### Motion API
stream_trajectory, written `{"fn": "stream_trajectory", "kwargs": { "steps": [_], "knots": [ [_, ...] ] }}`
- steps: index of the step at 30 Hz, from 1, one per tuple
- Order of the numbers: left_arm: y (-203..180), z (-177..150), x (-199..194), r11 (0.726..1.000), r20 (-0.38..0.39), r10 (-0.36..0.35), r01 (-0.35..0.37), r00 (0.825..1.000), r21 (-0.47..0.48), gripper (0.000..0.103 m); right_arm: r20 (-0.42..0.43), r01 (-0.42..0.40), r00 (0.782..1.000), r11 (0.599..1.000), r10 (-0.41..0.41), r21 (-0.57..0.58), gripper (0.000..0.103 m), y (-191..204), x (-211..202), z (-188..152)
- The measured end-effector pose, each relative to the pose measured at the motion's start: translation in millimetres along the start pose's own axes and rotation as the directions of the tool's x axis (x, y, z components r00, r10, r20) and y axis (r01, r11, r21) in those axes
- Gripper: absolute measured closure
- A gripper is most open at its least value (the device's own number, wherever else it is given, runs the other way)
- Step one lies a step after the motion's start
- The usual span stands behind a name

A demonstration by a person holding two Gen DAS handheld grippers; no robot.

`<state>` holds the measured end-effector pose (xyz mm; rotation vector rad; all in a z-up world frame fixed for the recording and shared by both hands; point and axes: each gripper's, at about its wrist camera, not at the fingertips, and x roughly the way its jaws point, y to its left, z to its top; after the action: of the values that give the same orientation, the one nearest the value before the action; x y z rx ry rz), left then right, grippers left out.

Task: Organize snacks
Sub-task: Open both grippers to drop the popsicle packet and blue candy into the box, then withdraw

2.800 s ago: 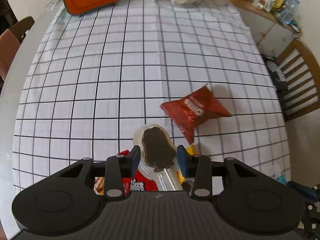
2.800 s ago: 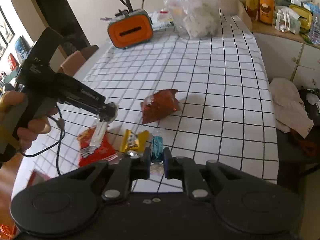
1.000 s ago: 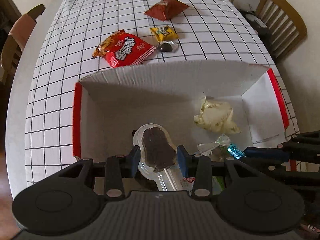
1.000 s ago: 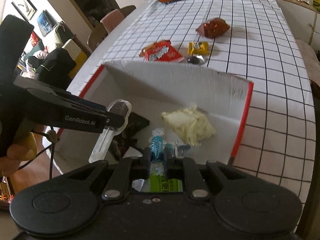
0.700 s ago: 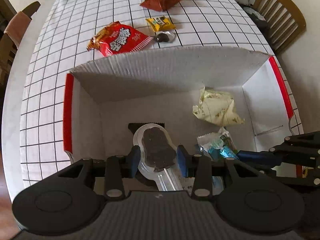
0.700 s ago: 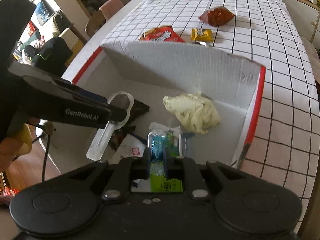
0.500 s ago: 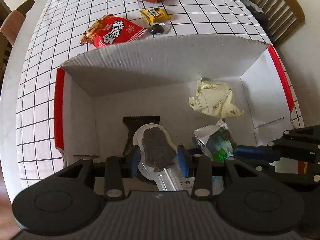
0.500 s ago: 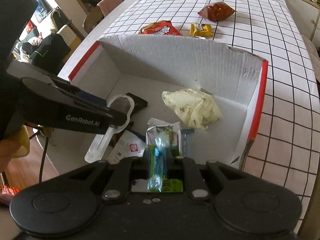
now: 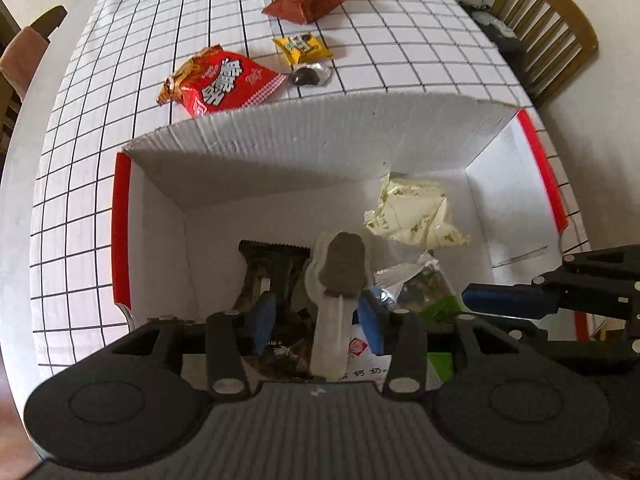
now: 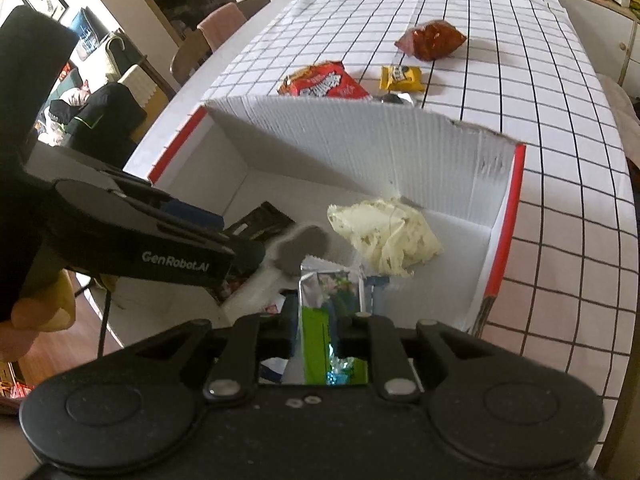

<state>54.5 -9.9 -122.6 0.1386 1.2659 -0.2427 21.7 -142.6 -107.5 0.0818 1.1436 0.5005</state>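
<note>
My left gripper has just been opening over the cardboard box; the chocolate lolly lies loose between its parted pads. My right gripper has just eased apart too, the green packet slack between its pads, inside the box.

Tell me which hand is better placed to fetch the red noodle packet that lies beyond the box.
The left, probably. The red noodle packet lies toward the left end of the box, and the left gripper hangs at that end.
</note>
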Motion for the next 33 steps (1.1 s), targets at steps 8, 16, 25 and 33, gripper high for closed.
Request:
{"fn": "stream_trajectory", "kwargs": {
  "steps": [8, 16, 25, 33],
  "knots": [
    [0, 6, -21, 1.000, 0.076, 0.000, -0.001, 0.997, 0.007, 0.045, 0.054, -0.009, 0.999, 1.000, 0.009, -0.002, 0.082, 0, -18, 8],
    [1, 17, -43, 0.999, 0.172, 0.022, -0.025, 0.985, 0.019, 0.031, 0.114, -0.009, 0.993, 1.000, 0.010, -0.006, 0.079, -1, -36, 23],
    [11, 42, -62, 0.999, 0.254, 0.040, -0.047, 0.966, 0.022, 0.025, 0.211, 0.015, 0.977, 1.000, -0.014, -0.007, 0.043, -9, -57, 47],
    [24, 81, -79, 0.998, 0.321, 0.053, -0.058, 0.945, 0.007, 0.022, 0.255, 0.057, 0.966, 0.998, -0.053, -0.007, 0.021, -23, -66, 76]
  ]
}}
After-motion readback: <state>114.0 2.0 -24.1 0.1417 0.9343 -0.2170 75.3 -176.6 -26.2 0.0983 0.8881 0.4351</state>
